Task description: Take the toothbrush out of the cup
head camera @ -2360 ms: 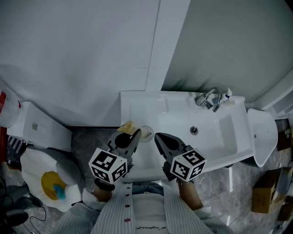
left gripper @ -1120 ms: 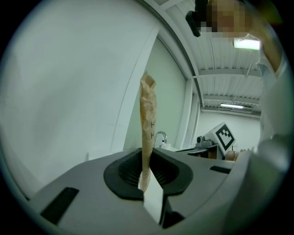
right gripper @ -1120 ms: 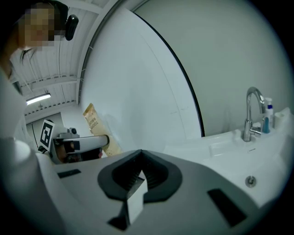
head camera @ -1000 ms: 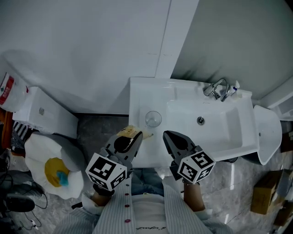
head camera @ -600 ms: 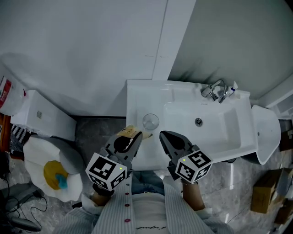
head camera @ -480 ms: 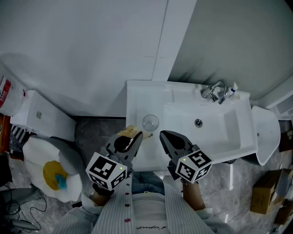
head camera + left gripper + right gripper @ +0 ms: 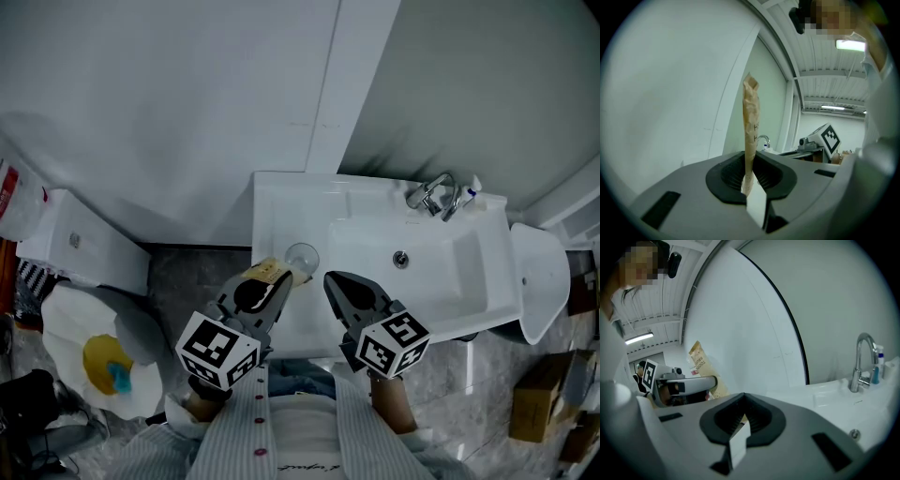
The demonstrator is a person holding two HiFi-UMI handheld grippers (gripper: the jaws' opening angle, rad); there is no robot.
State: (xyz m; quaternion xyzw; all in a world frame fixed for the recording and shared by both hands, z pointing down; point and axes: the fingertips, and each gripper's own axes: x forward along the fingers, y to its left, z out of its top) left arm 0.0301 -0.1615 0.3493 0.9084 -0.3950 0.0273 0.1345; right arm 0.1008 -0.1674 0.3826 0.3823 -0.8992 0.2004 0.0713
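The toothbrush (image 7: pixel 751 122), sealed in its tan paper sleeve, is not in the cup: it is pinched low on the sleeve between the nearly closed jaws of the left gripper (image 7: pixel 267 292). From there it rises upright in the left gripper view, its long axis standing across the line the jaws point along. In the head view the sleeve is foreshortened to a short tan patch at the gripper's tip. The clear cup (image 7: pixel 302 255) stands on the left ledge of the white sink (image 7: pixel 450 267), just beside that patch on its upper right. That view does not show whether paper and rim touch, but nothing surrounds the sleeve in the left gripper view, so I judge it clear of the cup. The right gripper (image 7: pixel 334 284) sits below and to the right of the cup, about as near to it as the left. Its jaws are drawn together on nothing, and its own view shows only the sleeve off to the left and the faucet (image 7: pixel 862 359) at far right. The brush belongs to the left hand. The cup lies ahead of that gripper and slightly right, so any further carry is safest down and left in the head view, away from the rim, keeping the tall sleeve from swinging into the glass.
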